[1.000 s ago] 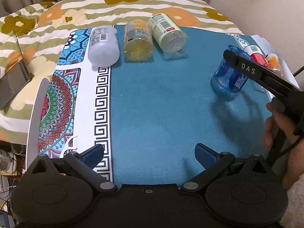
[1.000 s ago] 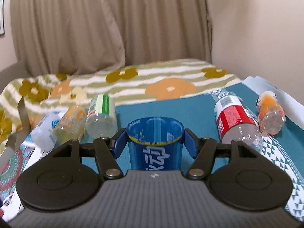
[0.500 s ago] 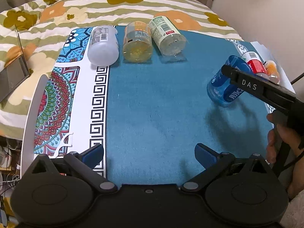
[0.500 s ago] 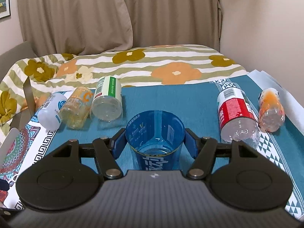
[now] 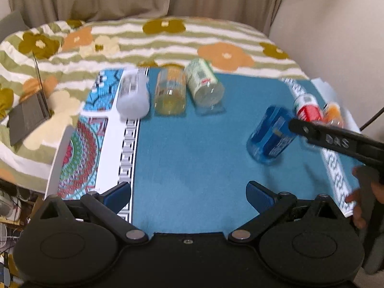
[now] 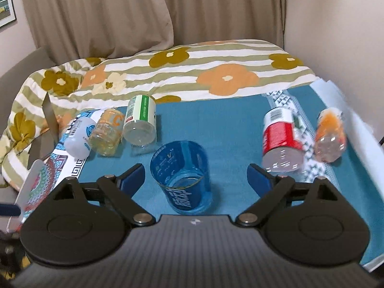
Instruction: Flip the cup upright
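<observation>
A clear blue plastic cup (image 6: 183, 176) stands upright, mouth up, on the teal cloth (image 6: 223, 129). My right gripper (image 6: 195, 176) is open; its blue pads stand apart on either side of the cup without touching it. In the left wrist view the cup (image 5: 270, 135) stands at the right, leaning slightly in the fisheye, with the right gripper's black finger (image 5: 336, 139) beside it. My left gripper (image 5: 189, 195) is open and empty, low over the near part of the cloth, well left of the cup.
Three bottles lie on their sides at the far left: white (image 5: 133, 96), yellow (image 5: 170, 93), green-labelled (image 5: 204, 86). A red-labelled bottle (image 6: 282, 141) and an orange one (image 6: 330, 135) lie at the right. A patterned mat (image 5: 81, 148) and a laptop (image 5: 28, 112) lie left.
The right gripper has opened and let go of the cup, which now stands on the cloth. The right gripper has drawn back and risen slightly. The left gripper has tilted upward.
</observation>
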`<action>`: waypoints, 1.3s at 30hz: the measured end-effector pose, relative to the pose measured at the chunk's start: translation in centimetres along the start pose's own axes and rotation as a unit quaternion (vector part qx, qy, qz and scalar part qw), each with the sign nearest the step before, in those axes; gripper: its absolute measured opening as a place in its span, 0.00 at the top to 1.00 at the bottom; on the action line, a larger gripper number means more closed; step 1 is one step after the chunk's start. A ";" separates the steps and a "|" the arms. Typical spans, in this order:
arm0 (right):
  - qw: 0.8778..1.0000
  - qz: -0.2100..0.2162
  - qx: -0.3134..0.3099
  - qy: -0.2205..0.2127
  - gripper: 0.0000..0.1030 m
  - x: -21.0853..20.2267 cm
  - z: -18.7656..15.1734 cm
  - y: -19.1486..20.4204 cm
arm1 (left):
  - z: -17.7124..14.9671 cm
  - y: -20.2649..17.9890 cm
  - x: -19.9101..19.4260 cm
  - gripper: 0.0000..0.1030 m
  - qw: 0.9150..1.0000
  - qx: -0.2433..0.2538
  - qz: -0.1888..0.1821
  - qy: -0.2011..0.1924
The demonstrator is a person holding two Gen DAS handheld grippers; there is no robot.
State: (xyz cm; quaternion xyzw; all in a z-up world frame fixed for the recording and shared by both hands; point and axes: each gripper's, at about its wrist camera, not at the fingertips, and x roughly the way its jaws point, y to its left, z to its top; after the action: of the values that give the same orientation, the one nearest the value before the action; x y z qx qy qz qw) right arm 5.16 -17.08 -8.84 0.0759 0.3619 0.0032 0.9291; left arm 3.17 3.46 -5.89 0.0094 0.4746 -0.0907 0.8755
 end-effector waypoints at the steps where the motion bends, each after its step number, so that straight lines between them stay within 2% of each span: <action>1: 1.000 0.002 -0.002 0.002 0.00 -0.9 0.3 -0.4 | 0.2 -0.3 -0.4 0.00 1.000 0.000 0.001 -0.007; 8: 0.999 -0.006 -0.019 0.041 0.00 -5.6 2.1 -2.4 | 1.5 -2.4 -3.6 0.00 0.997 0.004 0.020 -0.069; 14: 0.997 -0.028 -0.027 0.064 0.00 -7.4 2.1 -4.2 | 1.4 -3.7 -4.8 0.00 0.994 0.005 0.031 -0.100; 25: 0.995 -0.044 -0.030 0.079 0.00 -7.9 0.4 -5.6 | 0.0 -5.3 -5.1 0.00 0.992 0.021 0.034 -0.117; 39: 0.995 -0.047 -0.024 0.080 0.00 -7.7 0.4 -5.9 | 0.1 -5.9 -5.2 0.00 0.991 0.036 0.041 -0.123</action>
State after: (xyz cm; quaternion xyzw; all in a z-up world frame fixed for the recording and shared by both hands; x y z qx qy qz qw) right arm -0.53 -23.49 -4.22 0.0361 0.4382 -0.0255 0.8978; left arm -0.54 -1.55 -1.09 0.0489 0.3591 -0.0720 0.9292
